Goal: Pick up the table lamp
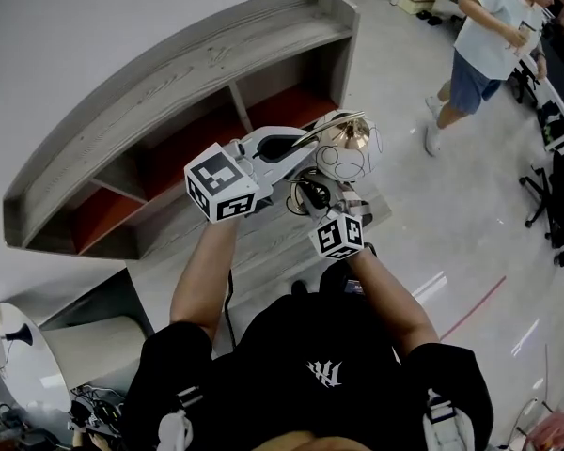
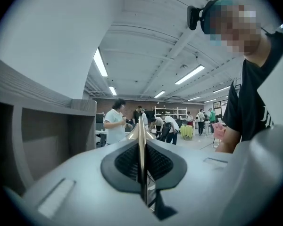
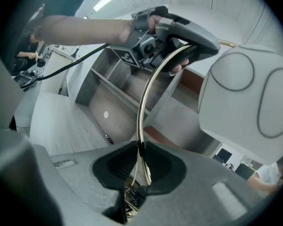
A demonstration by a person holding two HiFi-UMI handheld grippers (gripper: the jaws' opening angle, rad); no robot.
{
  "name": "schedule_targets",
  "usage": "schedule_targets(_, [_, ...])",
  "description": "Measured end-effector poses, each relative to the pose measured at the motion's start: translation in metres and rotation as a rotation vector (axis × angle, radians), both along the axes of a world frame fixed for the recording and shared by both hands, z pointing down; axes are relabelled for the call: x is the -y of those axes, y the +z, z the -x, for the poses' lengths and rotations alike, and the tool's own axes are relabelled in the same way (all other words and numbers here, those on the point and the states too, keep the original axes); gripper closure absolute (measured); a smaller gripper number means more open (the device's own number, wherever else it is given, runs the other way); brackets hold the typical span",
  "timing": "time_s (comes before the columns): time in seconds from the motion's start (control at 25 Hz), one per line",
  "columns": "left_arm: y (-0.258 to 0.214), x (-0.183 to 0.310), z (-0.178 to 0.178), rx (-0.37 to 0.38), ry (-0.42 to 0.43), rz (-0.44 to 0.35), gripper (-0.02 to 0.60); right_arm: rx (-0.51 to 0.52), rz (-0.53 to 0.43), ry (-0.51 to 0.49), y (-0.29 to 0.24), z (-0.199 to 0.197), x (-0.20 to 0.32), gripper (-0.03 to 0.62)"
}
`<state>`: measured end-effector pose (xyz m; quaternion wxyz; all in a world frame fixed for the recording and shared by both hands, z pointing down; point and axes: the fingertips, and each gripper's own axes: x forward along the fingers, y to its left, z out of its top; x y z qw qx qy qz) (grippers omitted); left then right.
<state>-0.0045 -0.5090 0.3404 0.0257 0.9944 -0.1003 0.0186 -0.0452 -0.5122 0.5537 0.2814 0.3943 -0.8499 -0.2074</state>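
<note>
The table lamp has a curved brass arm [image 3: 147, 91] and a white globe shade [image 1: 350, 148], also large at the right of the right gripper view [image 3: 247, 102]. My left gripper [image 1: 296, 148] is shut on the upper part of the brass arm; in its own view the thin brass edge [image 2: 141, 142] stands pinched between the dark pads [image 2: 125, 161]. My right gripper [image 1: 312, 195] is shut on the lamp's lower stem [image 3: 140, 171], where the brass arm rises from between its jaws. The left gripper [image 3: 179, 32] shows above it, at the top of the arm. The lamp's base is hidden.
A grey wooden shelf unit [image 1: 169, 83] with reddish compartments stands just beyond the lamp against a white wall. A person in a white shirt [image 1: 489, 36] stands on the glossy floor at the upper right, near office chairs [image 1: 559, 195]. A white round table [image 1: 19, 355] is at the lower left.
</note>
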Motion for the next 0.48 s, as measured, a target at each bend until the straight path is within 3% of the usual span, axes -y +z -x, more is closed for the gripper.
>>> schedule_targets(0.48, [-0.051,-0.010,0.008,-0.039,0.001,-0.040,0.580,-0.012,-0.049,0.003,-0.059,0.000,-0.012,0.537])
